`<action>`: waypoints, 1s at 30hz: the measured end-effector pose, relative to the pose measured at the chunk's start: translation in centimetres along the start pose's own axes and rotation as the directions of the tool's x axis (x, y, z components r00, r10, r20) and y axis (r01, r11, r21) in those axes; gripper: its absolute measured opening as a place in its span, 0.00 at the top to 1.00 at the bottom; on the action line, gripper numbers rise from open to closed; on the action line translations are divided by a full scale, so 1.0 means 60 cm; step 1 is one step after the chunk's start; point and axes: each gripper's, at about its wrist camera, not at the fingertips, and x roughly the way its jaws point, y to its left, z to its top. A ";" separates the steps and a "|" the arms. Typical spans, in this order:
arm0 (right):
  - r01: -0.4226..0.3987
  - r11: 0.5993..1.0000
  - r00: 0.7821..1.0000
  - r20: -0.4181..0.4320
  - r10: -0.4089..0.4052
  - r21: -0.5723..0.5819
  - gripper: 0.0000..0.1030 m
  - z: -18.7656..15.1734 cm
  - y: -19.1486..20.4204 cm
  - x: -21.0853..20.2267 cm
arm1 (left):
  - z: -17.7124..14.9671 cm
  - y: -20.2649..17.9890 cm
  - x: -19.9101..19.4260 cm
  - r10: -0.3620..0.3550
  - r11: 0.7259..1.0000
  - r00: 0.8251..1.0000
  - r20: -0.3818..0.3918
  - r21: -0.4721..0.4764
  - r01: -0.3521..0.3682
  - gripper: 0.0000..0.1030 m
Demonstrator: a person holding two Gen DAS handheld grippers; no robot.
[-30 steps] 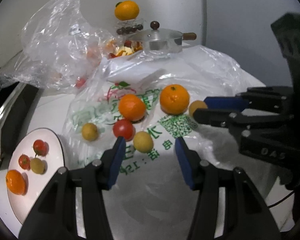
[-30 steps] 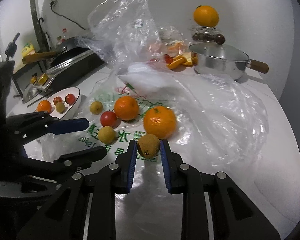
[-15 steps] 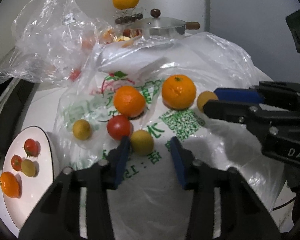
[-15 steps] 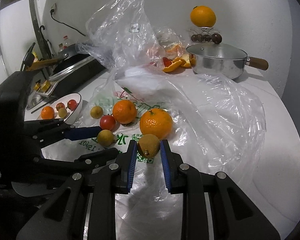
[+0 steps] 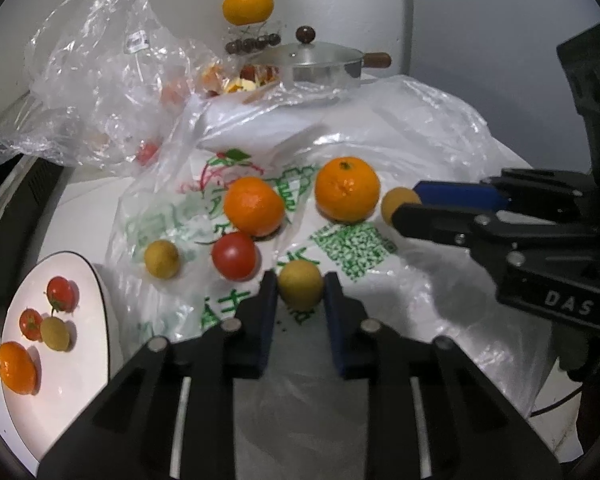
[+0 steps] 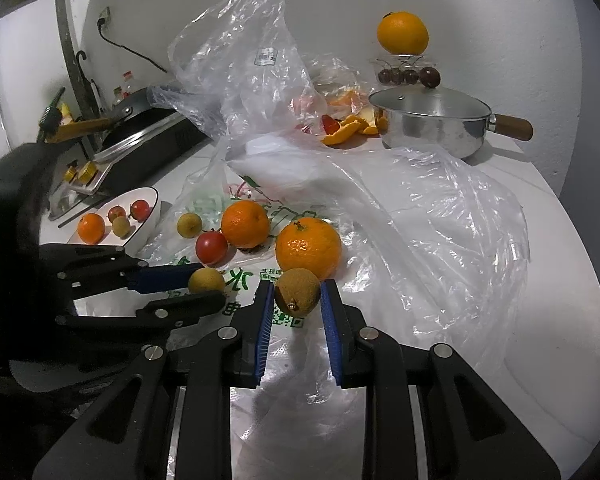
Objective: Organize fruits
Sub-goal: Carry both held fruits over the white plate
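White plate point(image 5: 100, 320): lower-left rim cut off by the left wrist view's edge. Fruit pieces behind the clear plastic bag point(image 5: 100, 64): blurred through the film, kind indeterminate. Brown fruit point(image 5: 396, 204): far side hidden behind the right gripper's fingers point(image 5: 452, 194). Bottles point(image 6: 126, 82) near the stove: too small to identify.

Both wrist cameras sit low and close, angled down over the printed bag point(image 5: 340, 240) — left view from its left side, right view from its right — sharing oranges, plate point(image 6: 148, 216) and far pot point(image 6: 432, 124).
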 end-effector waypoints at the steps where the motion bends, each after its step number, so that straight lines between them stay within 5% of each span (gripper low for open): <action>1: 0.003 1.000 1.000 0.000 -0.003 -0.001 0.75 0.000 0.001 0.000 | 0.000 0.000 -0.002 -0.001 1.000 1.000 0.002 -0.001 0.001 0.77; 30: 0.035 0.995 0.999 0.026 -0.033 -0.098 0.75 0.028 0.101 -0.030 | -0.036 0.057 -0.118 -0.014 0.998 0.992 0.123 -0.053 0.020 0.77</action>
